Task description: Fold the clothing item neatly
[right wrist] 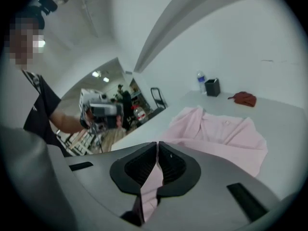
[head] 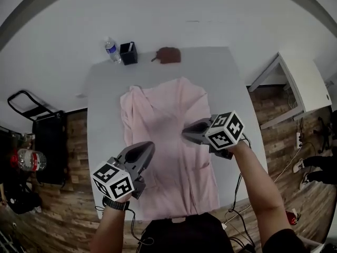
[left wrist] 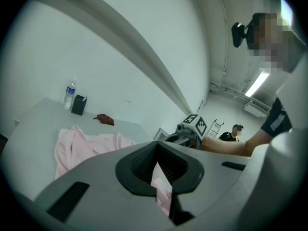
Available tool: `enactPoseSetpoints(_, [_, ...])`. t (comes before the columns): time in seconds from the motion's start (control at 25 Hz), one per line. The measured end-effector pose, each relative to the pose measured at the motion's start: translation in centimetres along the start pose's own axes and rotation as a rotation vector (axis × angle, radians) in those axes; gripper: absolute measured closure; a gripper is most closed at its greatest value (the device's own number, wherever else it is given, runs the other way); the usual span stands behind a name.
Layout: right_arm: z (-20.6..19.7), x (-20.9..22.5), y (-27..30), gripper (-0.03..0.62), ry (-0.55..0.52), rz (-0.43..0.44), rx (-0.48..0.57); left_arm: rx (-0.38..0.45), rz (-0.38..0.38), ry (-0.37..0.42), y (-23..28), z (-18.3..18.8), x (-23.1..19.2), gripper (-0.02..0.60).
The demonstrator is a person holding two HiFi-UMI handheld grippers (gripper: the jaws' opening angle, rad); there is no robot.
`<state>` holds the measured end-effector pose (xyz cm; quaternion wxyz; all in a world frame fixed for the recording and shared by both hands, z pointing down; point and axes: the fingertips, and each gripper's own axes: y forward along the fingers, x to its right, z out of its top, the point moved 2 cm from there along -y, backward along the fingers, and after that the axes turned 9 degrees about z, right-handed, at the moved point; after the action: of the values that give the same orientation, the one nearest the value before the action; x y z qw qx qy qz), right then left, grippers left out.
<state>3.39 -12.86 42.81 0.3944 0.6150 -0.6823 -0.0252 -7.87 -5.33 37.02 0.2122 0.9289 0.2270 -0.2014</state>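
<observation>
Pink shirt (head: 168,141) is laid lengthwise on the grey table (head: 105,115). Its fabric is clamped in the left gripper (head: 145,149) and pinched in the right gripper (head: 190,130). Beyond the collar, a water bottle (head: 111,50), black box (head: 128,52) and brown cloth (head: 168,55) are lined along the far edge

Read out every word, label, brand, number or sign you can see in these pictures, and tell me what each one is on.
No text can be read here.
Water bottle: its label is too small and blurred to read.
Marker cubes: black and white square patterns only, no letters or numbers.
Black container and pink garment: no print shows.
</observation>
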Motion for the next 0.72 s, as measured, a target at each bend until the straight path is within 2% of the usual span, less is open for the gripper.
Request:
enactPoseSetpoints(0.12, [-4.3, 0.1, 4.7, 0.569, -0.094, -0.016, -0.263, -0.003, 0.028, -0.022, -2.6, -1.8, -1.1, 0.575])
enactPoseSetpoints(0.32, [-8.5, -2.9, 10.6, 0.569, -0.185, 0.006, -0.513, -0.006, 0.053, -0.071, -5.3, -4.0, -2.6, 0.575])
enactPoseSetpoints(0.44, [-11.3, -3.2, 12.2, 0.568, -0.247, -0.016, -0.689, 0.009, 0.076, -0.091, -6.4, -4.2, -3.6, 0.575])
enactPoseSetpoints(0.52, [-13.5, -2.7, 13.4, 0.568, -0.248, -0.031, -0.743, 0.023, 0.102, -0.099, -7.5, -4.2, -4.7, 0.575])
enactPoseSetpoints(0.64, [-16.0, -0.5, 14.8, 0.568, -0.199, -0.095, -0.756, 0.051, 0.156, -0.131, -9.7, -4.3, -7.2, 0.574])
enactPoseSetpoints(0.68, [-16.1, 0.1, 14.9, 0.542, -0.190, -0.126, -0.746, 0.056, 0.175, -0.143, -10.5, -4.4, -8.2, 0.574])
enactPoseSetpoints(0.72, [-15.6, 0.3, 14.8, 0.455, -0.193, -0.163, -0.723, 0.060, 0.193, -0.151, -11.3, -4.4, -9.1, 0.574])
